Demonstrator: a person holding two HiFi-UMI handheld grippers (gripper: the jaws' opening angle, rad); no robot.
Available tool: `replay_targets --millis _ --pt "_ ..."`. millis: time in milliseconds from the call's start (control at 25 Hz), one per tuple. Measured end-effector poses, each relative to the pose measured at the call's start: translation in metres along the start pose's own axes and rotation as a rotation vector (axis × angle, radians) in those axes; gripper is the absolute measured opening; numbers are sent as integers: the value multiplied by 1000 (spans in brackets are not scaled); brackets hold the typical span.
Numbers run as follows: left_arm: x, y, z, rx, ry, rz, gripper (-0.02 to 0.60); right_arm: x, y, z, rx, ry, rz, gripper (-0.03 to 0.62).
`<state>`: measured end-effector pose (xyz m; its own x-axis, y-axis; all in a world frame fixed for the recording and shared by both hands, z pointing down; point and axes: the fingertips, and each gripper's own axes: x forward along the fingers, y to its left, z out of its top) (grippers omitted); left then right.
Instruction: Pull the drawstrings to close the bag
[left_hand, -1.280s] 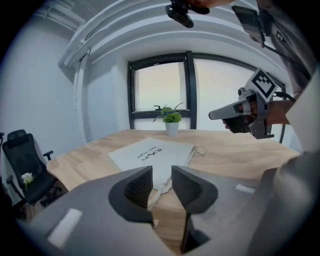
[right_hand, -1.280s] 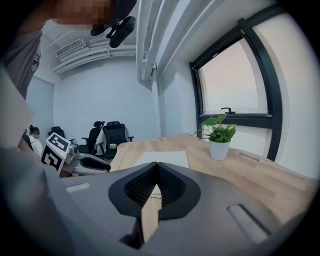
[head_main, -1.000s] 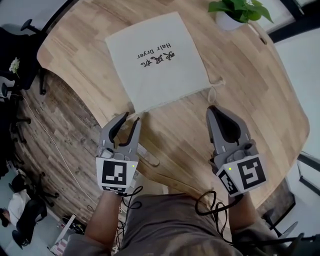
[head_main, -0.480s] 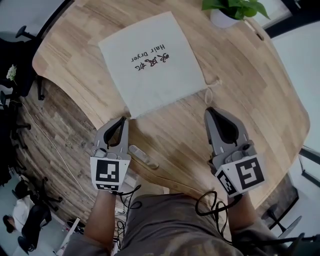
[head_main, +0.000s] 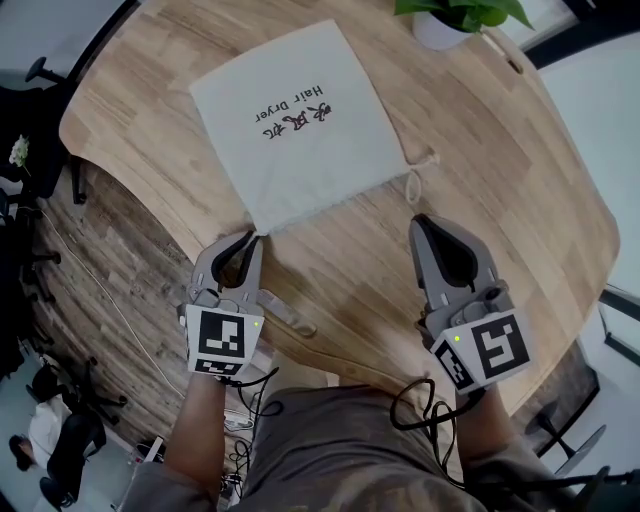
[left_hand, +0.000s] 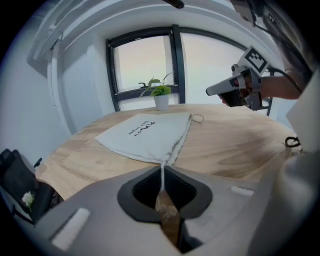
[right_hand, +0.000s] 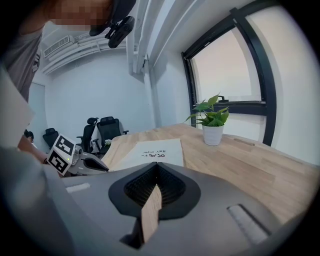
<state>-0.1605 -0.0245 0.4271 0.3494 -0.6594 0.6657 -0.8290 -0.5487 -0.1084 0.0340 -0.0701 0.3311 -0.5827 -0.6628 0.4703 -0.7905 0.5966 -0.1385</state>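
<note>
Left gripper view: the left tongs (left_hand: 166, 216) are pinched together on a thin white drawstring (left_hand: 161, 172). The cord runs straight up from the jaws to the near corner of a flat white hair-dryer bag (left_hand: 145, 132) lying on the wooden table (left_hand: 240, 145). The hold looks to be on the cord alone, not on the cloth. That is right for this step, since pinched fabric would likely drag the whole bag instead of gathering its mouth.

Right gripper view: the right tongs (right_hand: 150, 210) are closed with nothing between the jaws, held above the table. The bag lies ahead, a potted plant (right_hand: 212, 124) stands beyond it, and the left tongs show at the left.

Head view: the bag lies mid-table, its frayed mouth edge toward the person. The left tongs sit at its near-left corner. The right tongs' tips hover just short of the second drawstring loop (head_main: 413, 186) at the near-right corner, not touching it. To do the step well, the right tongs would probably need to open and take that loop. Both cords would then be drawn outward, away from each other and low along the table, evenly, so the mouth puckers.

A second ago, the left tongs stood wide open and short of the corner. They have since closed and settled at the corner. The right tongs have not changed.
</note>
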Motion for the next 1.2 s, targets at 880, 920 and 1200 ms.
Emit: replay_targets --millis 880,920,1200 --pt "-8 55 -22 -30 51 27 18 47 -11 -48 10 212 -2 146" --pt "-7 55 -21 -37 48 26 18 51 -11 -54 11 240 -9 157" --pt "-5 64 -20 -54 35 19 18 63 -14 -84 -82 392 -71 90"
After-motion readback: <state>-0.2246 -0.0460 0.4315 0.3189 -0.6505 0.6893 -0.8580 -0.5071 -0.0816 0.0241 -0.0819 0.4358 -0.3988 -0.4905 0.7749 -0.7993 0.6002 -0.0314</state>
